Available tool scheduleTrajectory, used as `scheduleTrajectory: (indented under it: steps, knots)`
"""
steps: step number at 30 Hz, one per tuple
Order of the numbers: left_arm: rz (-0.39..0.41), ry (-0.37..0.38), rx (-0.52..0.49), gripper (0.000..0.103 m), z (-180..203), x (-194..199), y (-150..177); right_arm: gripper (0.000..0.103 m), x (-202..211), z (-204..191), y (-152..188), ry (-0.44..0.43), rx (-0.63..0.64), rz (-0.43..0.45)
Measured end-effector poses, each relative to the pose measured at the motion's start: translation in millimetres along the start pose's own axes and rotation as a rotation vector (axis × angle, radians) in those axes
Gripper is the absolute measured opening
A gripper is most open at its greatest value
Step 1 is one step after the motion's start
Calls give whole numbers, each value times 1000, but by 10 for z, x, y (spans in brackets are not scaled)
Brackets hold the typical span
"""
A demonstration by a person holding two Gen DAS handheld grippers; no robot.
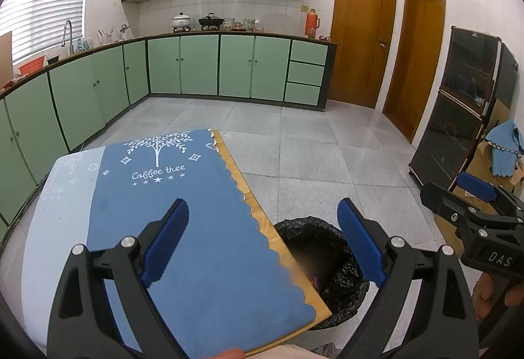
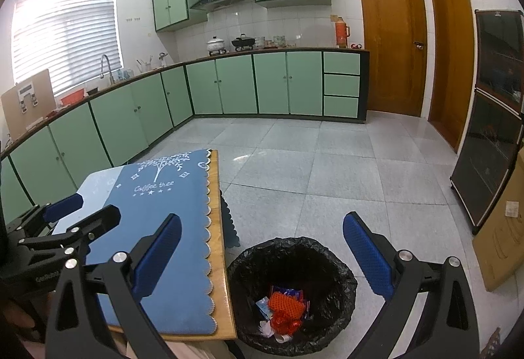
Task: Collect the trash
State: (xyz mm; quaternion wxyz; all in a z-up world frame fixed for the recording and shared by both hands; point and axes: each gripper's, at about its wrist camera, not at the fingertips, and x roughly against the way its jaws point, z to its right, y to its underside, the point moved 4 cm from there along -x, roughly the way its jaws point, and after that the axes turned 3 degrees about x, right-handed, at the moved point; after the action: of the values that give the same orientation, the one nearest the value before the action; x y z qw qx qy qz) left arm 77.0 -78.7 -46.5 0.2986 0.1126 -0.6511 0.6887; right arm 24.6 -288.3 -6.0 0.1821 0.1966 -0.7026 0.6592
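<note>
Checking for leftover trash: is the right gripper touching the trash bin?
Apart. The right wrist view shows the right gripper open, above the trash bin, its fingers clear of the rim.

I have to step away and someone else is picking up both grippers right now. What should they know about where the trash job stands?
Left gripper: open, empty, held above the table's near right edge.
Right gripper: open, empty, above the bin.
Bin: black-lined, on the floor at the table's right side. It already holds trash: an orange net, red pieces, wrappers, something white.
Table: the blue cloth shows nothing lying on it in either view.
Done: the visible trash is in the bin.
Left: probably nothing on the table; check the parts of the floor the cameras don't show.
</note>
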Motion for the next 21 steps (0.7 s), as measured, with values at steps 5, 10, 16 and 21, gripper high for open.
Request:
scheduleTrajectory:
  steps: [5,10,16,21]
  knots:
    - [7,-1,2,89,2,15,-13,97,4,-9,-4,3,1,7]
    - [10,-1,2,89,6,26,-13,97,-2,-17,-5,4,1,9]
    - [11,-2,2,89,3,27,-12,97,-9,-25,-9,1,5,12]
    - [11,-2,4,89,0,31,-31,97,3,-24,-18,0,7,14]
